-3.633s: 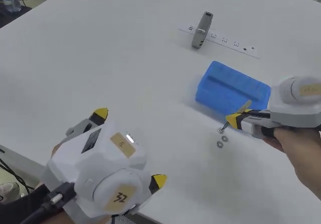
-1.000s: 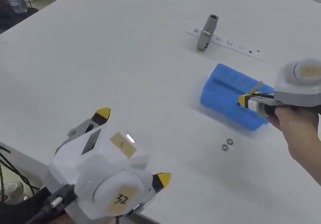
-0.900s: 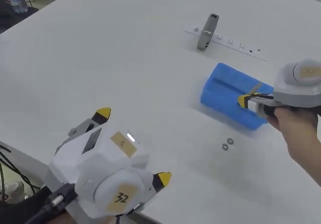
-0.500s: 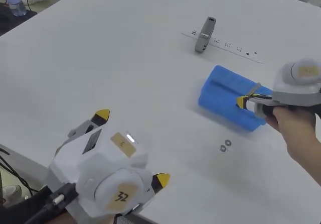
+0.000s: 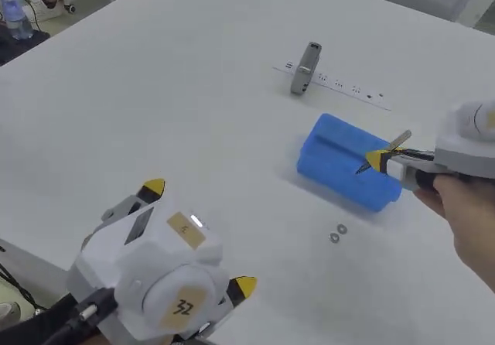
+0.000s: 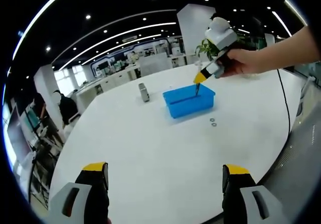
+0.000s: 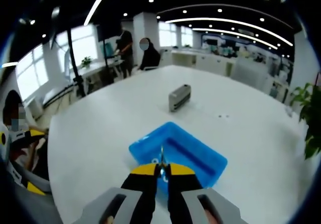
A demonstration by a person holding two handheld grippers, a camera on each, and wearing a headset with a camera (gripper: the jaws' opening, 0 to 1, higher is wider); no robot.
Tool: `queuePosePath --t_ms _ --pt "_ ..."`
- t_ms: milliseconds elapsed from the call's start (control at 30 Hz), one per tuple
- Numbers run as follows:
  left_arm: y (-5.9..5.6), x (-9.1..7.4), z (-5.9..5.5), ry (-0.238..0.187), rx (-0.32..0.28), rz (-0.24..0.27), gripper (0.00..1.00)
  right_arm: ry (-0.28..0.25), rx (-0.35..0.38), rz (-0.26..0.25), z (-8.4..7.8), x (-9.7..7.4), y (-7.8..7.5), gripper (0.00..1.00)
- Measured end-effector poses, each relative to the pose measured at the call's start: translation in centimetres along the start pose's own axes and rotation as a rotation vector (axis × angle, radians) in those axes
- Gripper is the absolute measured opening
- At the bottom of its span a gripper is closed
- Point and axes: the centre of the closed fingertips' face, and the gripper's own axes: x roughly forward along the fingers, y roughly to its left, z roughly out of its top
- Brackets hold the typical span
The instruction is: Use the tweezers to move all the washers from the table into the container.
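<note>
- Left hand-held gripper [image 5: 199,235] – nearest item. It is hovering low over the near edge of the worktop [image 5: 155,90], with its jaws standing wide apart and nothing between them. It is being kept back, I judge, so the work zone is left free.
- Washers [image 5: 338,233] – two. They are lying flat, side by side on the worktop, just in front of the container and not touching it. These are waiting to be picked up.
- Right hand-held gripper [image 5: 379,159] – it is clamping down on the tweezers [image 5: 399,140]. The tips are pointing down into the container's open top, as the left gripper view shows. Whether a washer is pinched in the tips is too small to tell.
- Container [image 5: 332,176] – blue, low-walled, sitting flat on the worktop. The low wall is likely making entry from above easy.
- Grey block [image 5: 303,66] – farthest. It is standing beside a flush socket strip, well apart from the container.
- Room: bare worktop is stretching wide to the left. The short path between washers and container is lying unobstructed.
</note>
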Motion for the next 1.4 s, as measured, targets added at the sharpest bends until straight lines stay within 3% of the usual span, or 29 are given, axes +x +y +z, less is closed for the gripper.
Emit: queuePosePath --t_ms 33,200,400,633,967,1133,1400 --pt "0.0 0.0 0.0 0.0 0.001 -0.002 0.96 -0.019 -0.001 0.006 0.5 -0.9 1.2 0.03" --pt "-0.1 0.0 0.0 0.0 0.003 -0.005 0.96 -0.054 0.002 0.022 1.2 -2.5 2.7 0.03" --pt "-0.1 0.0 0.0 0.0 0.002 -0.005 0.96 -0.05 0.017 0.046 -0.1 -3.1 3.7 0.03" --pt "-0.2 0.0 -0.1 0.005 0.006 -0.006 0.96 0.011 0.055 0.066 -3.4 -2.6 4.6 0.03" --pt "-0.1 0.0 -0.1 0.009 0.004 -0.003 0.96 0.095 0.067 0.083 -6.7 -1.5 5.6 0.03" --pt "-0.1 0.1 -0.2 0.012 0.007 -0.002 0.96 0.12 0.065 0.085 -7.8 -1.0 5.5 0.03" --pt "-0.2 0.1 -0.3 0.015 0.012 -0.004 0.96 0.125 0.076 0.079 -8.1 -0.6 5.3 0.03"
